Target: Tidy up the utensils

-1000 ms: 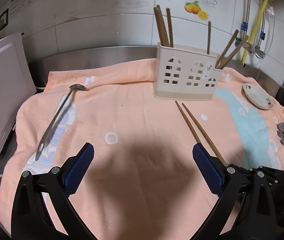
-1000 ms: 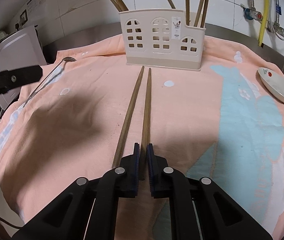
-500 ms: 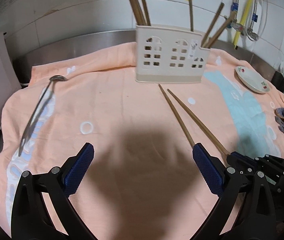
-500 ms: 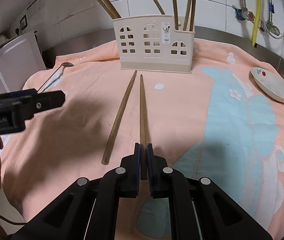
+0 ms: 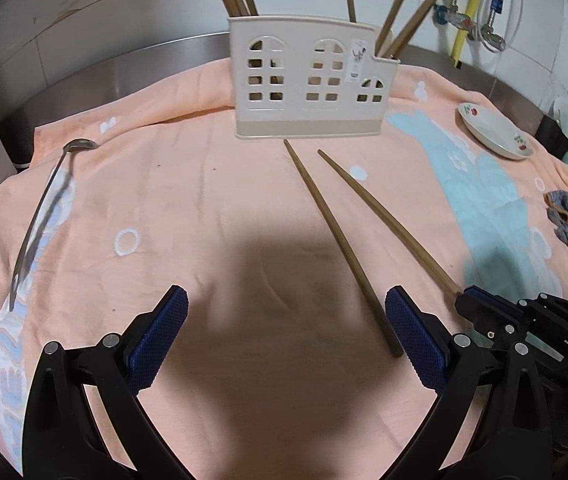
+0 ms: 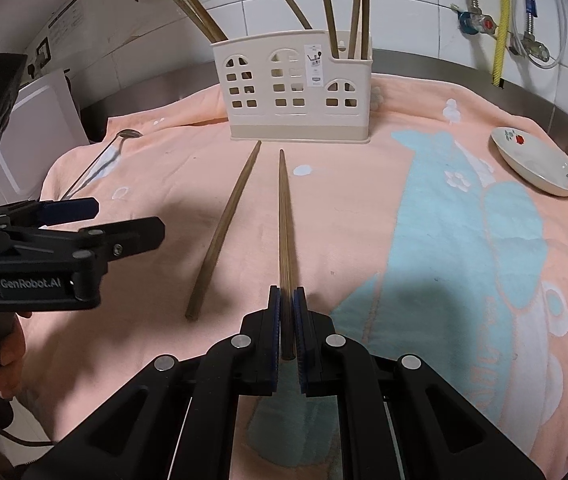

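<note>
Chopstick (image 6: 285, 240) is lying pinched in the right claw (image 6: 287, 322), pointing toward the holder (image 6: 296, 92), probably lifted slightly; left claw (image 5: 284, 334) is hanging spread.

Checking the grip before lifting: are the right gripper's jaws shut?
Shut: the right gripper has its jaws clamped on one chopstick, pads pressing both sides.

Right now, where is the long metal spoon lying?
In the left wrist view, the long metal spoon lies on the peach towel at far left, its bowl toward the beige utensil holder.
</note>
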The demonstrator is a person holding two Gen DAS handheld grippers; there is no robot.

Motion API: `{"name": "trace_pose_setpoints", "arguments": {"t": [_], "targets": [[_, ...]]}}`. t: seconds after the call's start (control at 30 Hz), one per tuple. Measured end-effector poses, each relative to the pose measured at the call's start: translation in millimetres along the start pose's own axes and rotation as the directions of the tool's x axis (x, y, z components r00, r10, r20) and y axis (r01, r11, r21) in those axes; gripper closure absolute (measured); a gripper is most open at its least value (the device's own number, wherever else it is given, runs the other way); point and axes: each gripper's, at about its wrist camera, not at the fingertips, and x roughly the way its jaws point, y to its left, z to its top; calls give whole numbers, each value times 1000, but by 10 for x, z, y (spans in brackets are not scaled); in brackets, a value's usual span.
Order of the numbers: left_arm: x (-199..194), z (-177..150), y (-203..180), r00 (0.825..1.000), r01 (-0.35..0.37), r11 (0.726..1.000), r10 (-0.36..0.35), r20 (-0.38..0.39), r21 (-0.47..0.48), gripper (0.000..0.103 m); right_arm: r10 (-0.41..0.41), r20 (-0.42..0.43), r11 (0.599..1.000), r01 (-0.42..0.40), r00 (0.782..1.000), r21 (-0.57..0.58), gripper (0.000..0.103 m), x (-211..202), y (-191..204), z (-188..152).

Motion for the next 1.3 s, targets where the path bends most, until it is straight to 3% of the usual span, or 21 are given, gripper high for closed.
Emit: {"name": "trace_pose_setpoints", "arguments": {"t": [1.0,1.13,1.3], "targets": [[394,-32,-75,993,-76,997,78,-87,28,5,-4,1,1000,4,1000,16,96,8,-63,9],[334,-13,-70,997,-14,1000,14,-79,-5,5,-4,0,1000,4,1000,17,96,11,-72,8],[335,21,-163,997,-18,999,20,-69,26,5,-3,-2,1000,3,1000,17,96,16,-81,14]]}}
